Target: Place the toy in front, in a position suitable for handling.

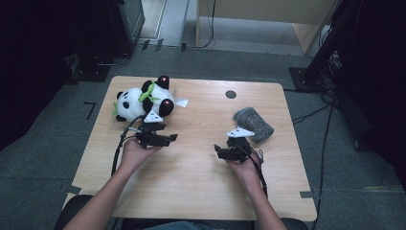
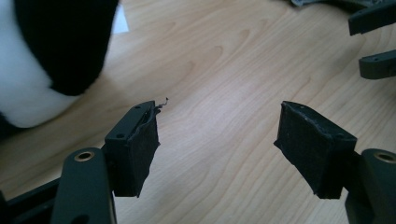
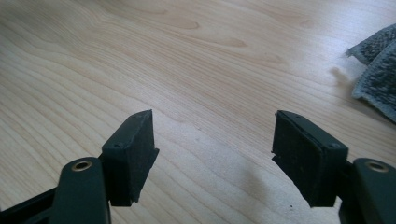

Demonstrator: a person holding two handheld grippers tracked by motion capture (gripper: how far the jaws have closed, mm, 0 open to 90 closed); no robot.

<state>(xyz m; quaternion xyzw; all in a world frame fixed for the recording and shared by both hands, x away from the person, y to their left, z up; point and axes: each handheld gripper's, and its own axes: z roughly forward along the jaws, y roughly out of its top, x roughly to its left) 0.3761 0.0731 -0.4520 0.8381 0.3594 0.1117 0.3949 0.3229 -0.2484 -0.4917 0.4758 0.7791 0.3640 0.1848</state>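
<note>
Panda toy [image 1: 141, 102] on its side at the far left of the wooden table [image 1: 201, 187], white paper tag [image 1: 181, 102] just beside it. Left gripper [image 1: 173, 137] close by on the near side — jaws apart, nothing between them, black-and-white plush at the left edge of the left gripper view [image 2: 42, 60]. Right gripper [image 1: 216, 149] across the table, jaws likewise spread over bare wood — empty. Grey cloth [image 1: 253, 123] folded just beyond it, near the right edge.
</note>
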